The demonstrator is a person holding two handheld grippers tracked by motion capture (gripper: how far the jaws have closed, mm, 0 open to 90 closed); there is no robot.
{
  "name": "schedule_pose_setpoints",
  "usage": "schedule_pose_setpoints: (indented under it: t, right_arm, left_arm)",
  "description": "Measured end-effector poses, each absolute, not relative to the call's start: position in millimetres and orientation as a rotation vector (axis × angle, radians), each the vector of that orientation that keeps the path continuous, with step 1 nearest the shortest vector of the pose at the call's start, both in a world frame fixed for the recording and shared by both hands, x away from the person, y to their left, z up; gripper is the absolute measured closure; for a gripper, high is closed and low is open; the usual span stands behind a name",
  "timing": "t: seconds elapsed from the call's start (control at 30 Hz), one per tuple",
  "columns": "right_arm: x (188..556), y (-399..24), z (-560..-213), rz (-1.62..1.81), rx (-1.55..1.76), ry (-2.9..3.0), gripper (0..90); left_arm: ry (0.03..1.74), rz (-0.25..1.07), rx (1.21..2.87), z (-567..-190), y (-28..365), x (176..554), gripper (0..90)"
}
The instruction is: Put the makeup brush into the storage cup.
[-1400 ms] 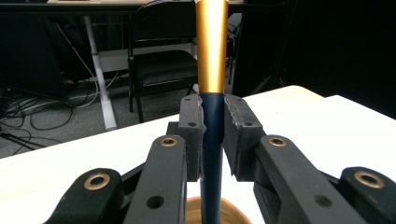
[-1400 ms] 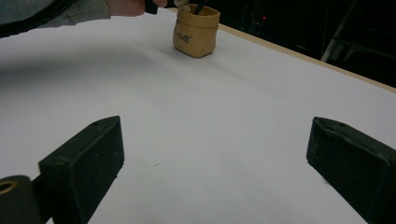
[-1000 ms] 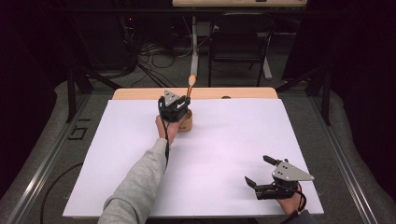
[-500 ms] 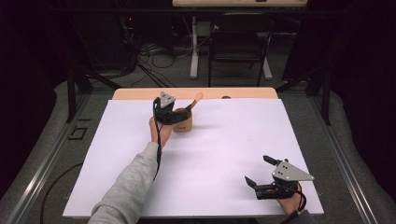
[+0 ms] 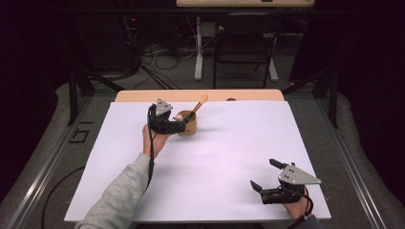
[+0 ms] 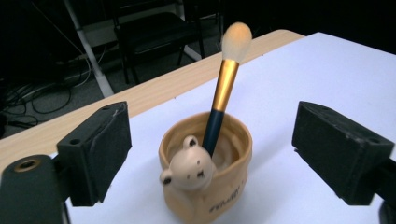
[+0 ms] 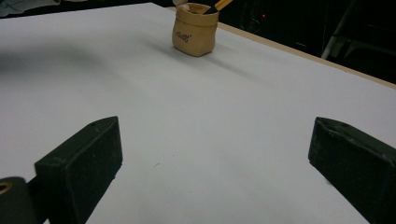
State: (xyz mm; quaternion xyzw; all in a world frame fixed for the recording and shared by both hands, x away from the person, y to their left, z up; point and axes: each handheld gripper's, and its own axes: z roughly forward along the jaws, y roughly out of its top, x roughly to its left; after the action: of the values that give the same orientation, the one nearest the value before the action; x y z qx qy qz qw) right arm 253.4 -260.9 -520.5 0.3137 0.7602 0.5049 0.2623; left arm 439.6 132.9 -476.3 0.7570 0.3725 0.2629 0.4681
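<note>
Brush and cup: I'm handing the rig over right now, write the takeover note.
Left gripper: jaws have just been opening, now wide, nothing between them, close beside the cup.
Right gripper: open, holding nothing, low over the white table near its front right corner.
Brush: stands handle-down in the cup, bristles up, leaning on the rim.
Done: brush is in the cup and released.
Left: probably just draw the left gripper away.
</note>
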Motion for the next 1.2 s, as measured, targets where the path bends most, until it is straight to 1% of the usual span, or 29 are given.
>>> schedule_pose_setpoints:
  t: [0.37, 0.77, 1.2]
  right_arm:
    - [254, -261, -521, 1.372, 0.852, 2.053, 2.0]
    - [253, -261, -519, 1.387, 0.846, 2.049, 0.8]
    - [253, -262, -518, 1.394, 0.855, 2.035, 0.0]
  left_arm:
    - [0.894, 0.624, 1.894, -468, 156, 415, 8.4]
    - [0.875, 0.642, 1.930, -462, 177, 387, 7.2]
    - [0.904, 0.628, 1.912, -466, 204, 364, 3.8]
